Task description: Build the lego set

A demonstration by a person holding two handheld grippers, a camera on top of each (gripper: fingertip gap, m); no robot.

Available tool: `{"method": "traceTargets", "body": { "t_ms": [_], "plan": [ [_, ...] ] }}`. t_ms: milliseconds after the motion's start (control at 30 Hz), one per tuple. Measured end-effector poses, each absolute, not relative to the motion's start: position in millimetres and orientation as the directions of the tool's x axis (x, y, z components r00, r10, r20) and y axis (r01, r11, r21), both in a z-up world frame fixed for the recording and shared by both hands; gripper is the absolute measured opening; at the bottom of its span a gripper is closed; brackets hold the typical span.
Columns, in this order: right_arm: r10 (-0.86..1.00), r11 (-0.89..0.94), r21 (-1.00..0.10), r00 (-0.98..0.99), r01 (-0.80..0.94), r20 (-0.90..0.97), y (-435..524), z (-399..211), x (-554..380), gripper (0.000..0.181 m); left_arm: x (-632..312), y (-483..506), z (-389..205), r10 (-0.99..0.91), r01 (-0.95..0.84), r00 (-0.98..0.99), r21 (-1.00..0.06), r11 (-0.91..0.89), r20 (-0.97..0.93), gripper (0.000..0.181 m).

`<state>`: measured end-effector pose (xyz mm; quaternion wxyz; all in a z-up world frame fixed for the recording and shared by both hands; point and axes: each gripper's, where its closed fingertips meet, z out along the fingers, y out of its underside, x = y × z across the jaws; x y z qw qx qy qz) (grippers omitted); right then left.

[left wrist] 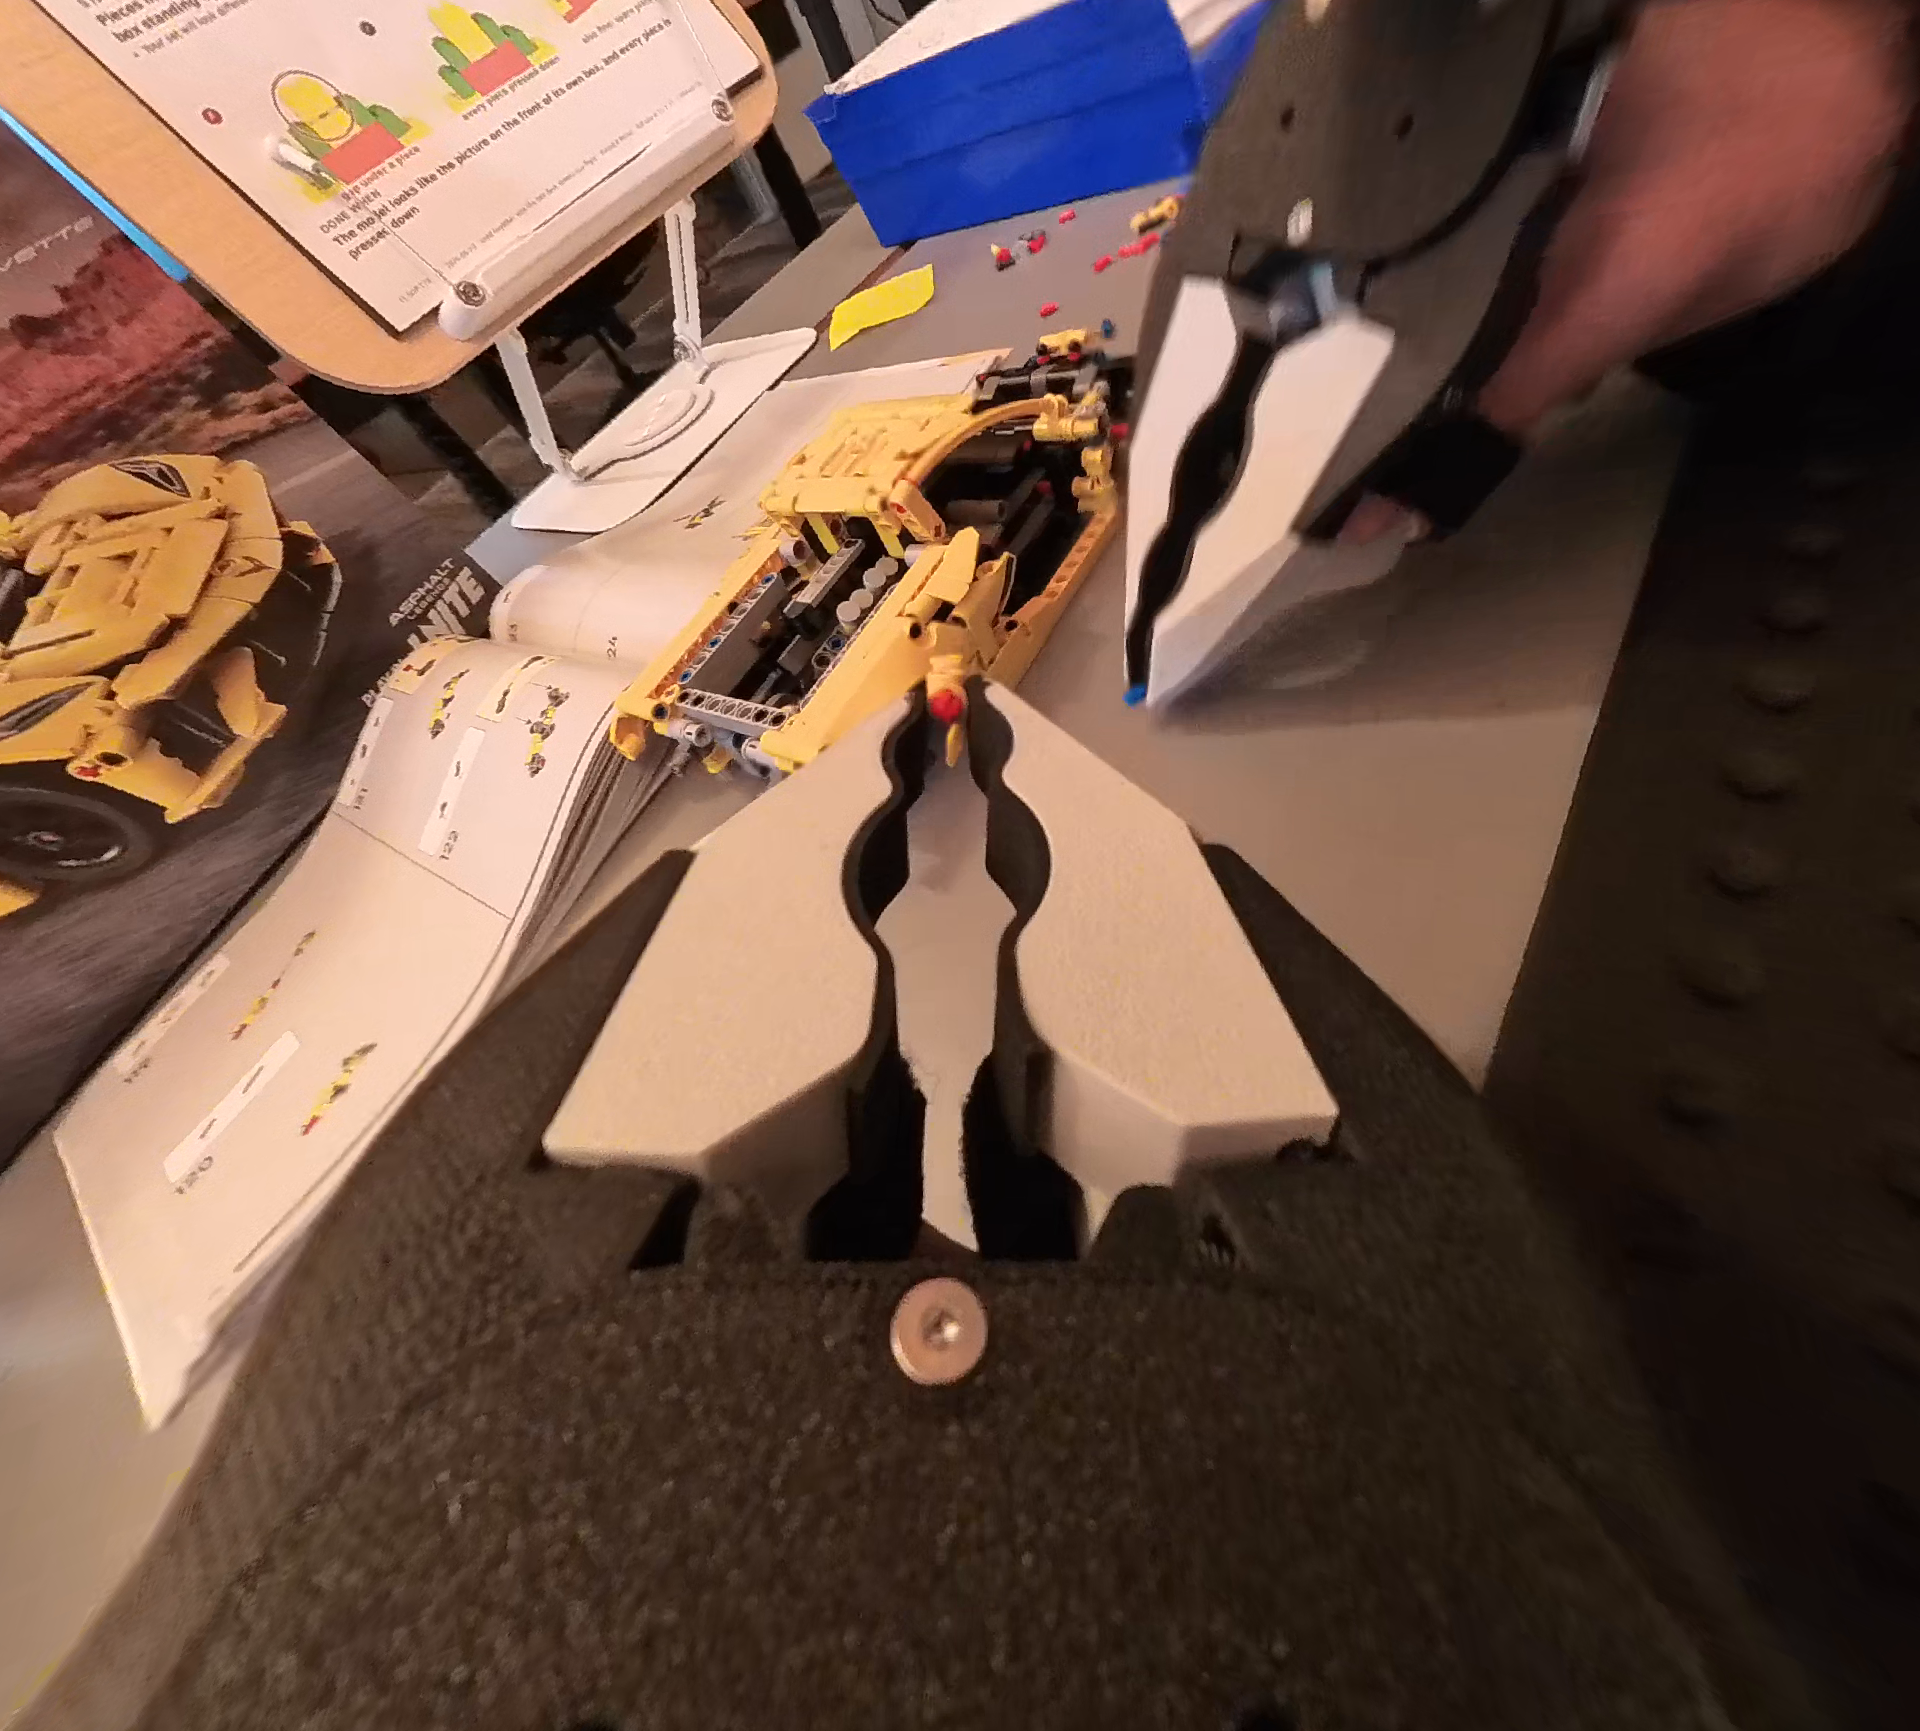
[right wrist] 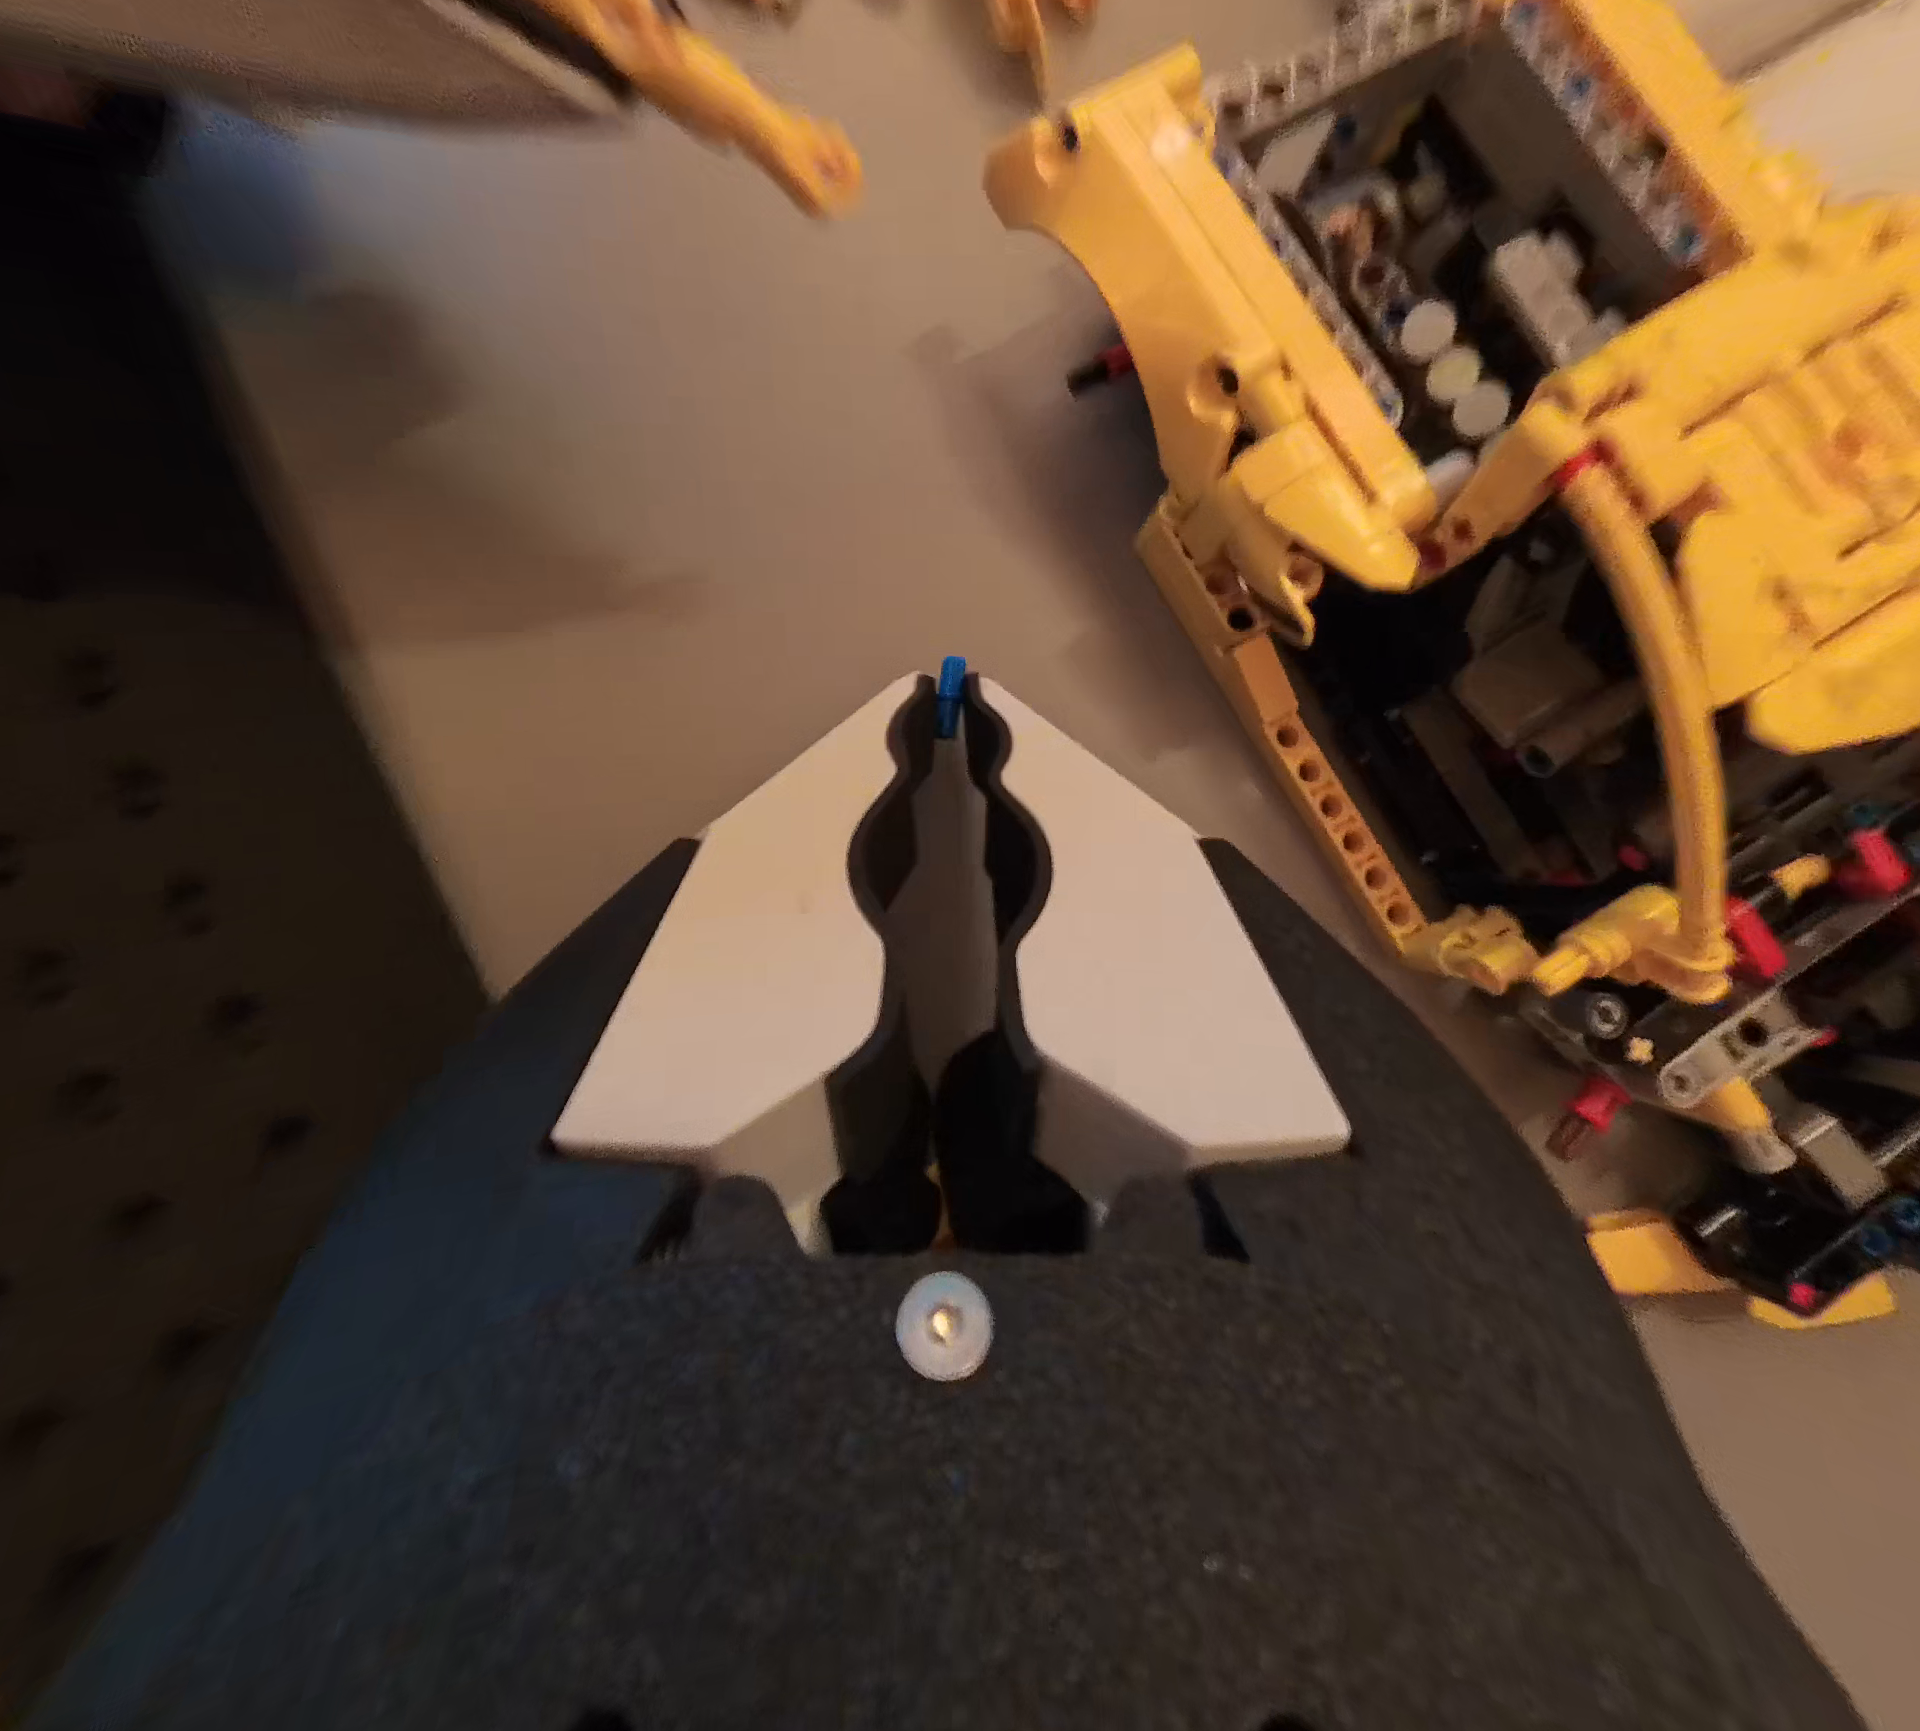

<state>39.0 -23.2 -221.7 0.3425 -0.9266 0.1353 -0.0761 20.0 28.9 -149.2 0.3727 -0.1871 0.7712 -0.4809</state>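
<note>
The right claw is pinching a blue pin by its end — the left claw, nearly pressed together, is gripping the yellow car model — any twist risks dropping the pin.

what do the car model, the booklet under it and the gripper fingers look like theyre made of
Car model: hard moulded plastic, mostly yellow, slightly glossy, with pin holes along the beams.
Booklet: thin printed paper; stacked page edges show and the pages curve.
Left gripper fingers: matte pale grey, probably rigid plastic, on a grainy black body, possibly 3D printed.
</note>
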Motion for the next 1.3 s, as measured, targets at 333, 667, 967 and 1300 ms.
{"method": "traceTargets", "body": {
  "t_ms": [333,667,967,1300],
  "plan": [
    [-0.016,-0.739,-0.651,0.962,0.173,0.273,9.2,-164.8,17.9,0.004,18.4,17.9,-167.4,-0.469,0.208,-0.544,-0.653,0.728,-0.696,0.006],
    [0.018,-0.804,-0.569,0.964,0.173,0.267,7.7,-179.0,13.6,0.004,13.7,8.1,-180.6,-0.352,0.246,-0.522,-0.532,0.81,-0.777,0.006],
    [0.143,-0.869,-0.422,0.948,0.257,0.283,2.5,-192.6,12.3,0.004,12.9,3.8,-194.1,-0.166,0.293,-0.427,-0.309,0.905,-0.889,0.006],
    [0.145,-0.832,-0.525,0.984,0.179,0.105,8.7,-185.5,14.5,0.003,15.2,8.4,-185.0,-0.216,0.274,-0.408,-0.345,0.898,-0.887,0.006]
  ]
}}
